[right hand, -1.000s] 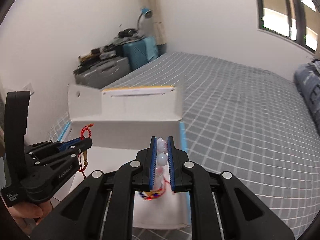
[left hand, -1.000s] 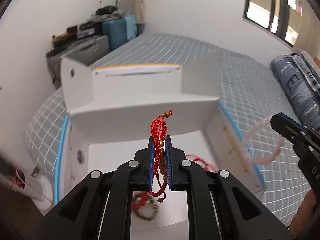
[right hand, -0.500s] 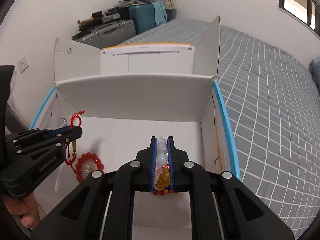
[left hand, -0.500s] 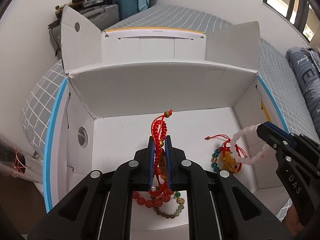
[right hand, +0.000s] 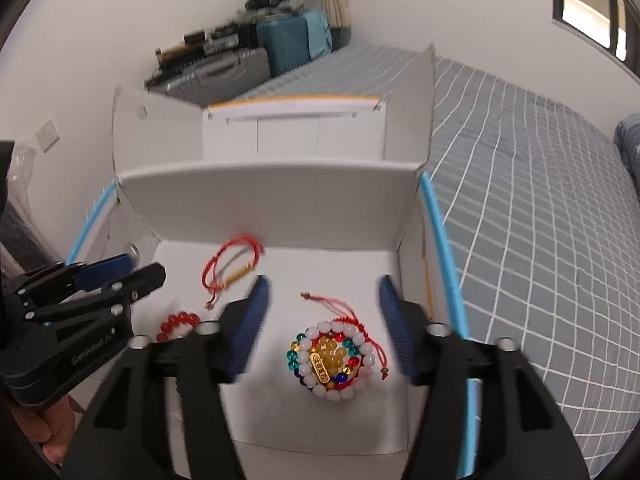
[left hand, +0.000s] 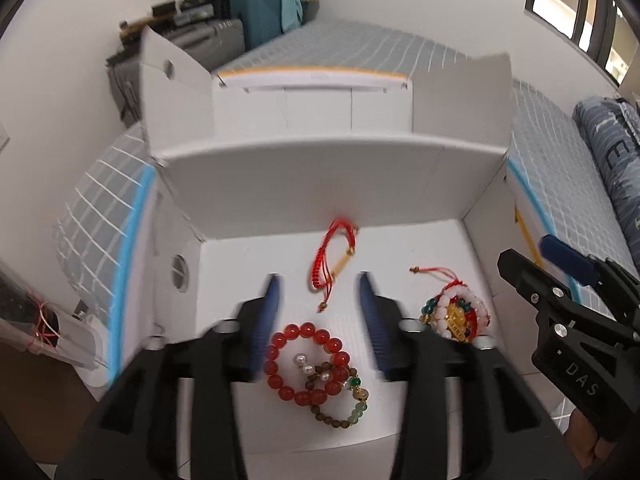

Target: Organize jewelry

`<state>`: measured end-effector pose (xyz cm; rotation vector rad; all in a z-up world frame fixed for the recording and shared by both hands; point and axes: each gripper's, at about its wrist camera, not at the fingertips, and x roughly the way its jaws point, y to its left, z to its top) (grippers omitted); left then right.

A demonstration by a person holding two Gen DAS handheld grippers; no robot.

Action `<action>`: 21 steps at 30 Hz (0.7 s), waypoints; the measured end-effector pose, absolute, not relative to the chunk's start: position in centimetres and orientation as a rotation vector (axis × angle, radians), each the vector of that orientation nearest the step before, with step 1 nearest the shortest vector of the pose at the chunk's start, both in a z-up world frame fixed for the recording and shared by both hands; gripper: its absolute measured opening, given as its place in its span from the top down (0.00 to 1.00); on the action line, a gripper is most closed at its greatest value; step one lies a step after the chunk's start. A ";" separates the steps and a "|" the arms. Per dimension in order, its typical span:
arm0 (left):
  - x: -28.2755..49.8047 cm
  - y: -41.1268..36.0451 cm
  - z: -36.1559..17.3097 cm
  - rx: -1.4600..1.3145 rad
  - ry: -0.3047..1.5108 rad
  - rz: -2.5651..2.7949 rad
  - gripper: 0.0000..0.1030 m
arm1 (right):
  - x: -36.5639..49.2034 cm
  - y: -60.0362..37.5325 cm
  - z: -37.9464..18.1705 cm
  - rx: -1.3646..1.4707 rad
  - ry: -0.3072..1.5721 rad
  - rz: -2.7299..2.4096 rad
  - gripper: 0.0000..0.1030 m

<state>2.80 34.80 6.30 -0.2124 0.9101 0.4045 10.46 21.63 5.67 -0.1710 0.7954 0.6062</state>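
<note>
A white cardboard box stands open on the bed. On its floor lie a red cord bracelet, a red bead bracelet with a brown-green bead bracelet over it, and a white bead bracelet on a pile of coloured beads. My left gripper is open and empty above the red beads. My right gripper is open and empty above the white bracelet.
The box flaps stand up at the back and sides. The grey checked bed spreads to the right. Suitcases and clutter stand by the far wall. A folded blue blanket lies far right.
Both grippers have opened. The red cord bracelet dropped from the left one and the white bead bracelet from the right one; both now lie on the box floor.
</note>
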 end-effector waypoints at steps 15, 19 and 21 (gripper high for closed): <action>-7.2 30.7 12.8 -0.169 0.682 0.485 0.06 | 2.5 15.9 12.5 -0.101 0.620 0.567 0.07; -9.3 30.0 12.7 -0.173 0.665 0.495 0.06 | -0.1 14.8 12.5 -0.113 0.589 0.545 0.07; -10.1 29.8 12.2 -0.175 0.672 0.500 0.06 | -1.2 14.4 12.2 -0.115 0.579 0.540 0.07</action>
